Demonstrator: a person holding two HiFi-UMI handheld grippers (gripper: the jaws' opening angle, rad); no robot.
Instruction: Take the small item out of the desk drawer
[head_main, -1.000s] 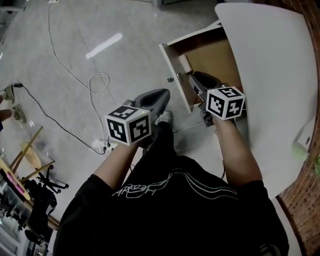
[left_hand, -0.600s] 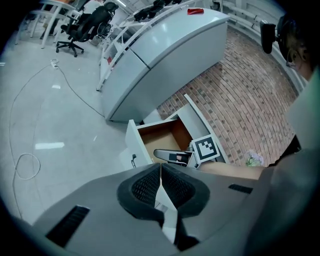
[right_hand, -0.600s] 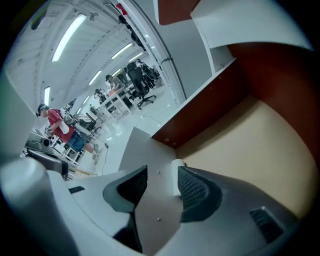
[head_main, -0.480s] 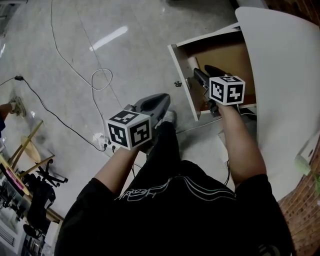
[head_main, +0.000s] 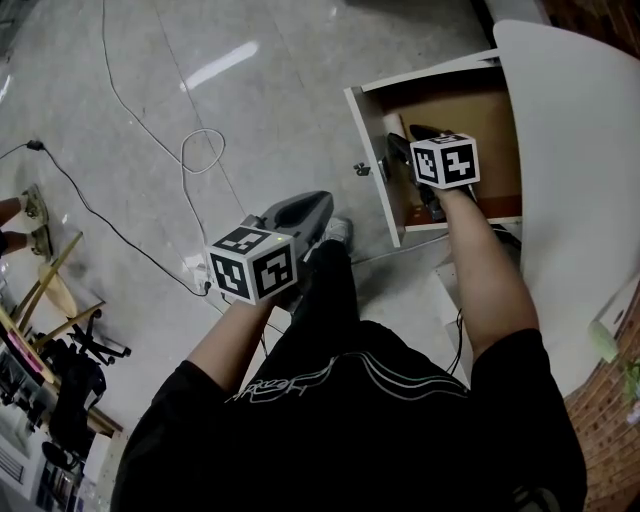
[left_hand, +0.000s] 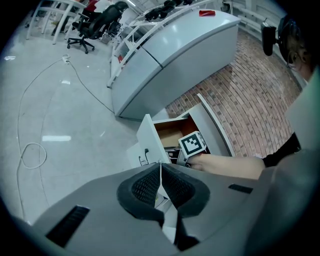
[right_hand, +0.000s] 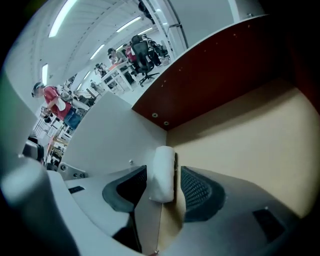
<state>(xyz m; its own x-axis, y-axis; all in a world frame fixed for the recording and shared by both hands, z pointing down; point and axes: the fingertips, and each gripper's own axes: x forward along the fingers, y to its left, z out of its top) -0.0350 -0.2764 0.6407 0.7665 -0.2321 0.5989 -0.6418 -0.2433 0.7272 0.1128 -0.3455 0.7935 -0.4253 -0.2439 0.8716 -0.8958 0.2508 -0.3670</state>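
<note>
The desk drawer (head_main: 470, 105) stands pulled open, its wooden bottom bare. A small white roll-shaped item (head_main: 395, 124) lies in the corner against the white front panel. My right gripper (head_main: 402, 150) reaches into the drawer. In the right gripper view its jaws are opening, and the white item (right_hand: 162, 167) sits between them with a gap on each side of the right gripper (right_hand: 165, 186). My left gripper (head_main: 318, 205) hangs over the floor, left of the drawer. The left gripper (left_hand: 160, 182) has its pads pressed together with nothing between them.
The white curved desk top (head_main: 575, 150) overhangs the drawer on the right. The drawer front (head_main: 372, 150) carries a small handle (head_main: 362, 168) on its outer face. A white cable (head_main: 200, 150) loops across the grey floor. Office chairs and stands crowd the far left.
My right gripper has moved further into the drawer, towards the white item by the front panel. The left gripper has stayed roughly where it was.
</note>
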